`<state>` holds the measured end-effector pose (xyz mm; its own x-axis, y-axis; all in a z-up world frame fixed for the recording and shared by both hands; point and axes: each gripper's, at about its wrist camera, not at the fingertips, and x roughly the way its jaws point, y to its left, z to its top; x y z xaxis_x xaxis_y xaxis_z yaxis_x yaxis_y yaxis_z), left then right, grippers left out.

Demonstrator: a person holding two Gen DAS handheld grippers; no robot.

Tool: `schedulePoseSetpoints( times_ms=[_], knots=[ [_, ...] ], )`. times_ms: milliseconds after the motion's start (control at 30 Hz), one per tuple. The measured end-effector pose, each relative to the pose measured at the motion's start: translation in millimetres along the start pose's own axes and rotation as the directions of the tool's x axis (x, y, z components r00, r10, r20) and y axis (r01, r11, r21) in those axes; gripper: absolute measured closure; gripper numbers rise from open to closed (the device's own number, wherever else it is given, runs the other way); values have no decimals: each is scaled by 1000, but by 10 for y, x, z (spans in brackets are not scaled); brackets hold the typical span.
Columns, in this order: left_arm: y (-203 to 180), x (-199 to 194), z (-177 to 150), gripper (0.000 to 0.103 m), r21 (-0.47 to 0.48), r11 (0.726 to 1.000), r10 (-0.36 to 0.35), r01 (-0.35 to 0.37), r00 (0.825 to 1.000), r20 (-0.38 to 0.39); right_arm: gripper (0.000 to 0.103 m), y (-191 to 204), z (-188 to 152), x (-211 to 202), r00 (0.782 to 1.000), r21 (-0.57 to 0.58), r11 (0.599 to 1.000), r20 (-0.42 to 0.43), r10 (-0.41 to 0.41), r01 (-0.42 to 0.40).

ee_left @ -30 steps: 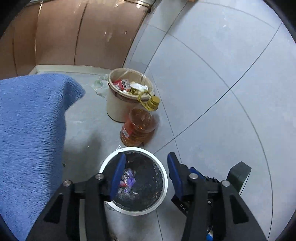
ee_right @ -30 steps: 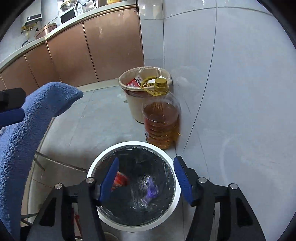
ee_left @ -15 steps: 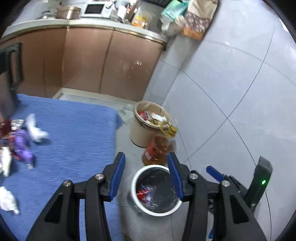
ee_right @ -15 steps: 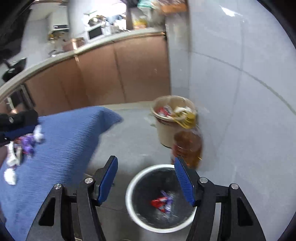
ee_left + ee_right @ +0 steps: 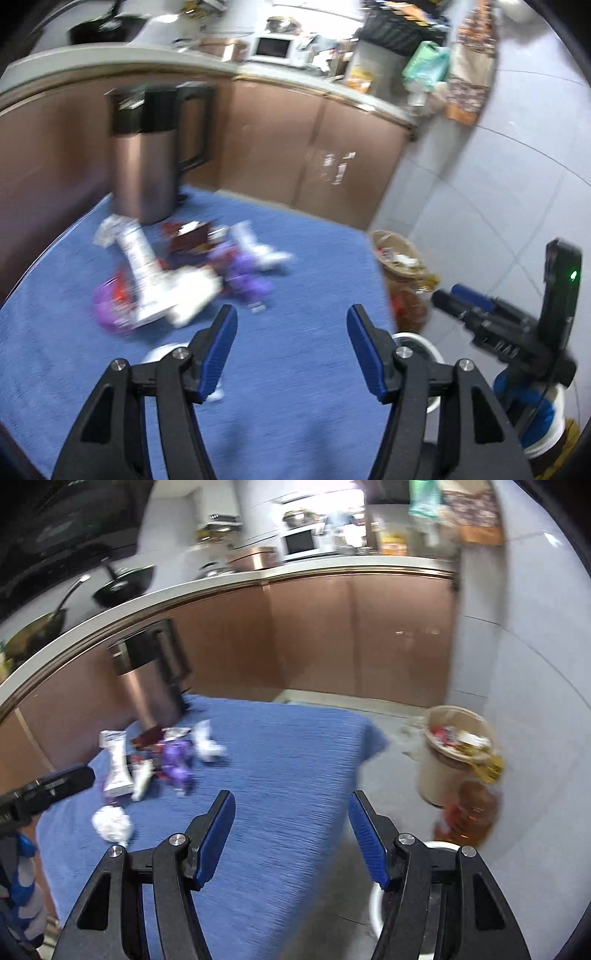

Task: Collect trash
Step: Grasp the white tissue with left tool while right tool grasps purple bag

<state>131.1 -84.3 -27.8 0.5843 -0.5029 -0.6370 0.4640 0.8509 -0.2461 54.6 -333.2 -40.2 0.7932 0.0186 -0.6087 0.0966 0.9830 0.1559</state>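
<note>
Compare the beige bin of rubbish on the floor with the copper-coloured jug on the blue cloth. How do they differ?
The beige bin stands on the grey floor; the copper-coloured jug stands on the blue cloth. The beige bin is open-topped and heaped with wrappers; the copper-coloured jug has a black top and handle. The bin is squat, the jug tall and narrow. Both stand upright.

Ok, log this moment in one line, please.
left tongs: opening, nothing between | right tongs: open, empty | wrappers: on blue cloth by kettle | white bin: on floor below

Bright indoor light, strong motion blur throughout, fisheye bending and dark vignetting at edges.
</note>
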Motion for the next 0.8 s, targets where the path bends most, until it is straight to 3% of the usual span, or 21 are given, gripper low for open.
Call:
schedulePoseSetpoints(
  times_ms=[133,300,667,800],
  knots=[
    [488,91,-192,43,-71,996,56,-60,997,-46,42,360,66,385,996,-71,995,-60,68,-72],
    [777,316,-357,43,-94,991,81,-91,991,-108,42,752,113,926,982,-153,977,-138,127,-148],
    [914,692,-558,44,-106,993,34,-54,983,-181,43,1128,183,1752,960,-217,953,-230,160,-211],
    [891,746,-540,47,-104,993,28,-47,984,-178,53,1164,194,1884,953,-212,949,-247,177,-231]
  ],
)
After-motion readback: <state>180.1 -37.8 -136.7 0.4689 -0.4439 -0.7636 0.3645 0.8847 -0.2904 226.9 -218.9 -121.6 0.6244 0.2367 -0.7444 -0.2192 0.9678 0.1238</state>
